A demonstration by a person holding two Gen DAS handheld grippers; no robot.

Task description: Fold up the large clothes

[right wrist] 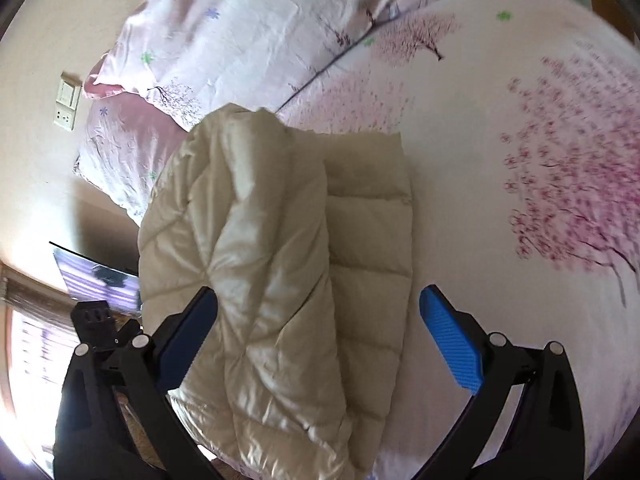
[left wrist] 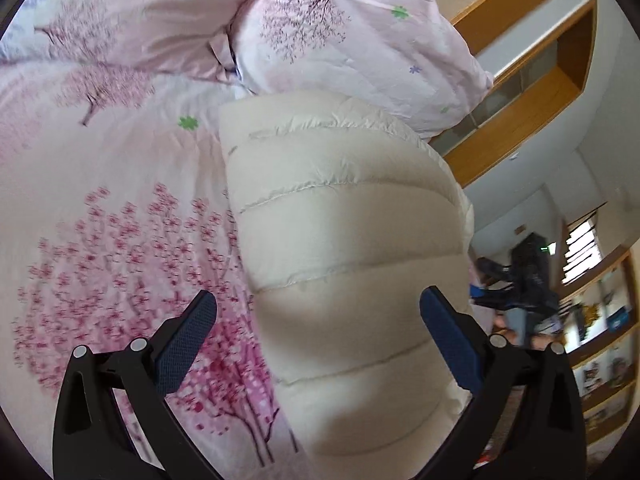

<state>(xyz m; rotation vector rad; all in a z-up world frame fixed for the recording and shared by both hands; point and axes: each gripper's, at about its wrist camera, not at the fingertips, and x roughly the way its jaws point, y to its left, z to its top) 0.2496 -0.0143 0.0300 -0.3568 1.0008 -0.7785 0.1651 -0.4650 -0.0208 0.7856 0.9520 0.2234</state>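
A cream quilted puffer jacket (left wrist: 344, 248) lies folded lengthwise on the bed with the pink cherry-blossom cover (left wrist: 104, 208). My left gripper (left wrist: 316, 308) is open, its blue-padded fingers spread to either side of the jacket's near end, holding nothing. In the right wrist view the jacket (right wrist: 280, 248) shows one half doubled over the other, near the bed's edge. My right gripper (right wrist: 318, 306) is open just above the jacket's near part, holding nothing.
Two matching floral pillows (left wrist: 360, 40) lie at the head of the bed, beyond the jacket. Wooden shelving (left wrist: 520, 112) lines the wall to the right. A wall switch and socket (right wrist: 66, 104) sit beside the pillows (right wrist: 224, 32). A screen (right wrist: 96, 280) stands past the bed edge.
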